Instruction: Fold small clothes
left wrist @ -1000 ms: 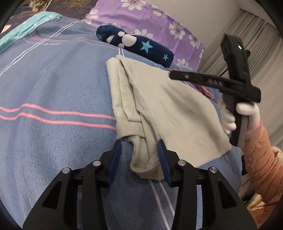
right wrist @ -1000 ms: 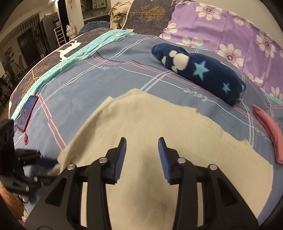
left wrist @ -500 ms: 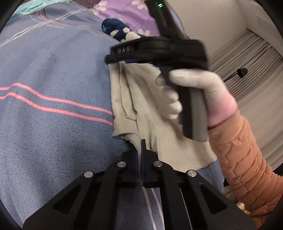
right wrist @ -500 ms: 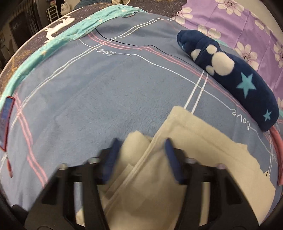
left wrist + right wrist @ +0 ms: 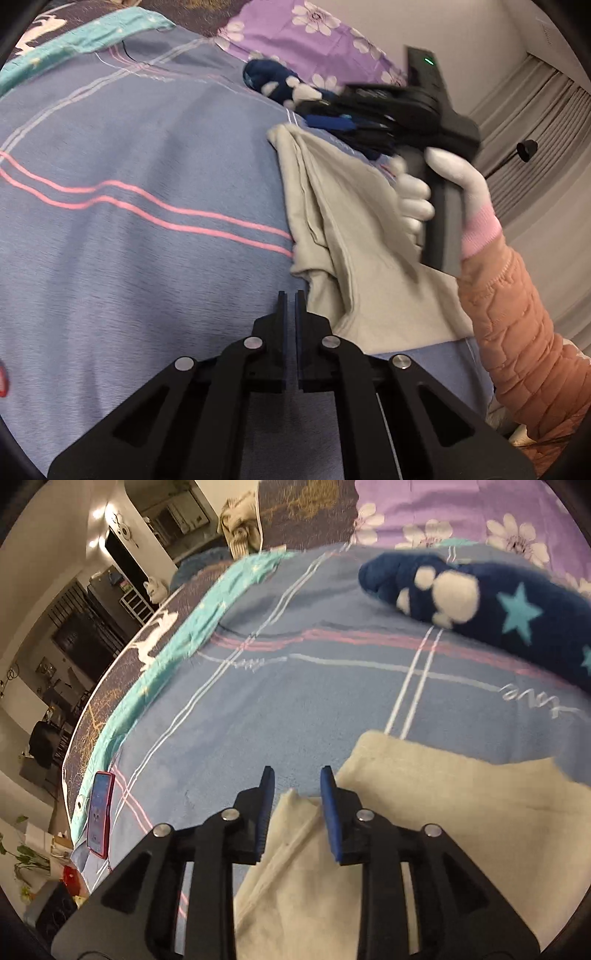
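Observation:
A beige small garment point(image 5: 354, 251) lies partly folded on the blue bedspread point(image 5: 140, 236); it also shows in the right wrist view point(image 5: 424, 834). My left gripper point(image 5: 290, 295) is shut and empty, just left of the garment's near corner. My right gripper point(image 5: 297, 775) is open over the garment's far left corner, with a fold of cloth between the fingers. In the left wrist view the right gripper point(image 5: 332, 118) is blurred above the garment's far end, held by a white-gloved hand point(image 5: 443, 184).
A rolled navy fleece with stars point(image 5: 480, 602) lies beyond the garment, before a purple flowered pillow point(image 5: 461, 513). A red-cased phone point(image 5: 99, 808) lies near the bed's left edge. A teal-trimmed blanket point(image 5: 173, 638) borders the bedspread. Curtains point(image 5: 535, 110) hang at right.
My left gripper closed, let go of the garment's corner and pulled back to the left. My right gripper moved across the garment to its far left corner, still open.

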### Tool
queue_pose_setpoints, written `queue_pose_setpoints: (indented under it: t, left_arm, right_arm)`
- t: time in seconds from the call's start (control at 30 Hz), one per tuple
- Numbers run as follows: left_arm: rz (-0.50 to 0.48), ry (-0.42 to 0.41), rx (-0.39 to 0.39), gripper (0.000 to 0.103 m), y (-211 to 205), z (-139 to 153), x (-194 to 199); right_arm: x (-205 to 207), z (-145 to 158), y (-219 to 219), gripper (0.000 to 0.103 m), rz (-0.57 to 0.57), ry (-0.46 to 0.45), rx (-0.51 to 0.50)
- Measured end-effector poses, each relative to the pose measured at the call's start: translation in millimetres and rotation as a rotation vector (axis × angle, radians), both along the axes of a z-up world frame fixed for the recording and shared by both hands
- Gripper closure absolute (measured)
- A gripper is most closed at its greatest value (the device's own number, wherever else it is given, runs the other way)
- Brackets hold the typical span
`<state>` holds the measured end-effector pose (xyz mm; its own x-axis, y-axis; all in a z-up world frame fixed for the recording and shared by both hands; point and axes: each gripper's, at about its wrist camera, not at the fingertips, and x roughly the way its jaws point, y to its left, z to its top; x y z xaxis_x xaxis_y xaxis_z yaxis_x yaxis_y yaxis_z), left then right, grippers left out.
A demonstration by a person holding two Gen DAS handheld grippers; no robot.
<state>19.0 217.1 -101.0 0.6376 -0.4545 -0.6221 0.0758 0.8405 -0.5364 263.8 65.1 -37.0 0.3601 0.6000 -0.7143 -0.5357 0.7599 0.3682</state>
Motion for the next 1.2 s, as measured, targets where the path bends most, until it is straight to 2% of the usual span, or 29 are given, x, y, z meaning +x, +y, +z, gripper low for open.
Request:
queue_pose_setpoints:
  t: [0.1,0.13,0.2,0.27,0.3,0.33,0.37,0.43,0.57,0.6,0.67,0.7,0.77,0.83,0.9,0.97,1.03,1.13,1.2]
  left_arm:
    - [-0.028,-0.083,-0.046,0.100,2,16,-9]
    - [-0.058,-0.112,-0.072,0.100,-2,21,-10]
    - [-0.126,-0.143,-0.091,0.095,-18,27,-6]
    - [-0.159,-0.108,-0.031,0.092,-38,19,5]
    - [-0.150,-0.067,0.019,0.092,-44,12,11]
    - [-0.112,-0.002,0.114,0.093,-50,-1,17]
    - [-0.090,0.023,0.143,0.098,-49,-7,19]
    - [-0.063,0.024,0.089,0.098,-40,-7,19]
    - [-0.056,0.026,0.118,0.098,-37,-9,9]
    - [-0.056,0.023,0.135,0.098,-38,-8,9]
    - [-0.055,0.022,0.140,0.098,-37,-9,6]
    - [-0.055,0.021,0.133,0.098,-36,-10,1]
    - [-0.052,0.024,0.115,0.097,-32,-11,-2]
    - [-0.042,0.022,0.108,0.097,-28,-9,-2]
    - [-0.026,0.012,0.118,0.096,-27,-6,-3]
    - [0.023,-0.003,0.188,0.075,-26,0,-9]
    - [0.071,-0.025,0.237,0.066,-20,5,-16]
    - [0.109,-0.023,0.229,0.062,-10,8,-21]
    - [0.128,-0.019,0.233,0.059,-8,8,-20]
  right_arm:
    - [-16,13,-18,0.080,0.013,-0.040,-0.043]
    - [-20,12,-21,0.083,0.019,-0.040,-0.062]
    - [-24,1,-20,0.083,0.032,-0.015,-0.097]
    - [-24,-17,-15,0.084,0.039,0.022,-0.124]
    - [-22,-30,-7,0.083,0.047,0.052,-0.135]
    - [-21,-42,-2,0.083,0.040,0.061,-0.145]
    - [-22,-44,0,0.083,0.028,0.025,-0.123]
    - [-23,-44,6,0.083,0.033,-0.010,-0.121]
    - [-27,-36,-4,0.084,0.036,0.007,-0.088]
    - [-31,-30,-11,0.084,0.034,-0.007,-0.075]
    - [-50,-15,-30,0.083,0.014,-0.096,-0.079]
    - [-60,-9,-38,0.080,0.011,-0.130,-0.085]
    - [-86,-1,-55,0.064,0.033,-0.176,-0.108]
    - [-116,3,-67,0.063,0.066,-0.220,-0.149]
    - [-145,3,-73,0.050,0.105,-0.253,-0.187]
    - [-177,2,-77,0.023,0.119,-0.289,-0.223]
    - [-207,2,-76,0.016,0.099,-0.350,-0.238]
    - [-242,-3,-69,0.015,0.097,-0.446,-0.264]
    - [-251,-8,-61,0.015,0.122,-0.459,-0.283]
